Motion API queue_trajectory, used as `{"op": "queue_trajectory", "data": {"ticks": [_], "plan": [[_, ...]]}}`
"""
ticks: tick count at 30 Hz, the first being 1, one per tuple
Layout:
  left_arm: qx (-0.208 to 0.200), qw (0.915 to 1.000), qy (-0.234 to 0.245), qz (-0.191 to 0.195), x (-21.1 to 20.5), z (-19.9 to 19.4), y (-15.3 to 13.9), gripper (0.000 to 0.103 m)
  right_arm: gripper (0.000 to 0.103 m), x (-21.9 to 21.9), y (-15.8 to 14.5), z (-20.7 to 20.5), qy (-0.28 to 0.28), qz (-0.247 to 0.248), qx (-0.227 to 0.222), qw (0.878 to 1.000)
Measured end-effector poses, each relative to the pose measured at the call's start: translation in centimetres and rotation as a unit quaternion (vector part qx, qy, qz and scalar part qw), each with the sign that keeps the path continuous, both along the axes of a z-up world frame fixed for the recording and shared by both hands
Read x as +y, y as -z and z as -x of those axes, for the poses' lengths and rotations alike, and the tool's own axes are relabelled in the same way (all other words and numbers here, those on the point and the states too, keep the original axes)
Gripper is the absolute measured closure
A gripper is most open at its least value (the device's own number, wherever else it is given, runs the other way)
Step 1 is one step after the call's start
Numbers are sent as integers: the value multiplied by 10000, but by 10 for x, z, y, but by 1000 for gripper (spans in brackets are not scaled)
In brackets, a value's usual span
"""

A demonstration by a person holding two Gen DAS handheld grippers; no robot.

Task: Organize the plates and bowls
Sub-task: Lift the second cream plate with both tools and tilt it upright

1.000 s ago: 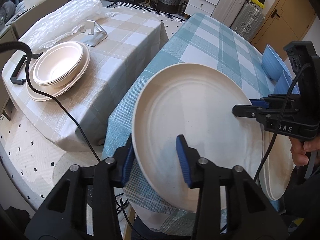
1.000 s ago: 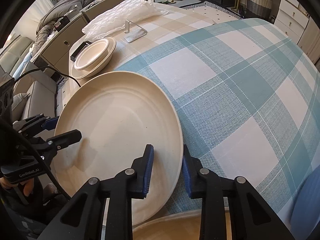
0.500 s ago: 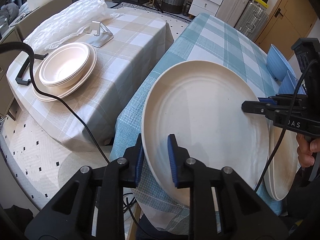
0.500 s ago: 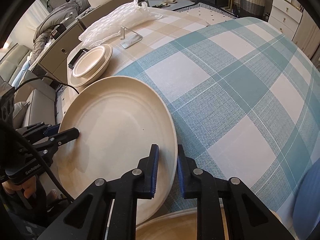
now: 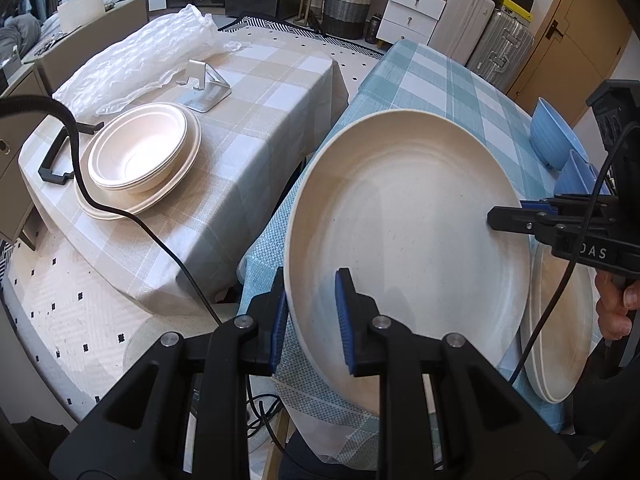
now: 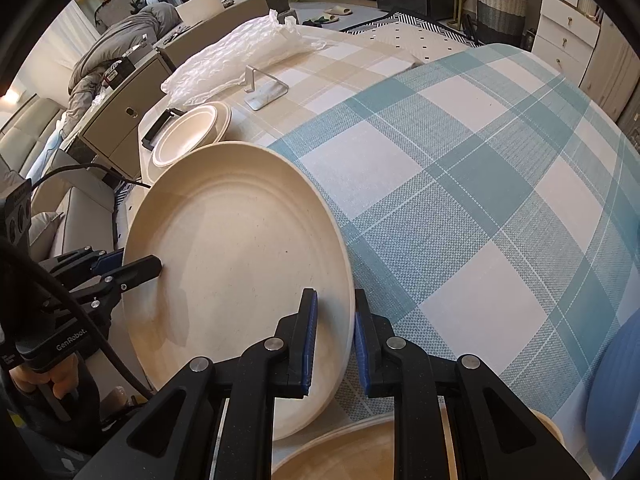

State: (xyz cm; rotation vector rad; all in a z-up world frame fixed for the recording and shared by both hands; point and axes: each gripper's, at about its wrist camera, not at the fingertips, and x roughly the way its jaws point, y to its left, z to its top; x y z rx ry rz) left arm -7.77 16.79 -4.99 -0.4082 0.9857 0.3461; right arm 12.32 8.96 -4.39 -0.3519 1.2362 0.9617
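Observation:
A large cream plate [image 5: 404, 240] is held tilted in the air over the near corner of the blue checked table [image 5: 448, 84]. My left gripper [image 5: 310, 320] is shut on its near rim. My right gripper [image 6: 334, 338] is shut on the opposite rim of the same plate [image 6: 240, 256] and shows from the side in the left wrist view [image 5: 516, 220]. More cream plates [image 5: 564, 332] lie stacked under the right gripper. A cream bowl stack [image 5: 138, 156] sits on a plate on the beige checked table [image 5: 256, 92]. Blue bowls [image 5: 554, 136] stand at the far right.
A metal stand [image 5: 204, 88] and crumpled bubble wrap [image 5: 140, 56] lie on the beige table behind the bowls. A black cable [image 5: 120, 212] hangs across that table's edge. Suitcases, drawers and a basket [image 5: 346, 8] line the back wall. There is a gap between the two tables.
Both grippers closed on the plate's rims, and the plate has lifted and shifted a little toward the beige table.

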Motion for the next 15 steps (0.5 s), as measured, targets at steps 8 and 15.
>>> {"op": "queue_trajectory", "data": {"ticks": [8, 15], "plan": [[-132, 9998, 78, -132, -4, 0, -13, 84, 86, -12, -15, 3, 79, -86, -110, 9999], [-236, 9993, 67, -265, -6, 2, -27, 84, 86, -14, -25, 6, 94, -195, -173, 9996]]}}
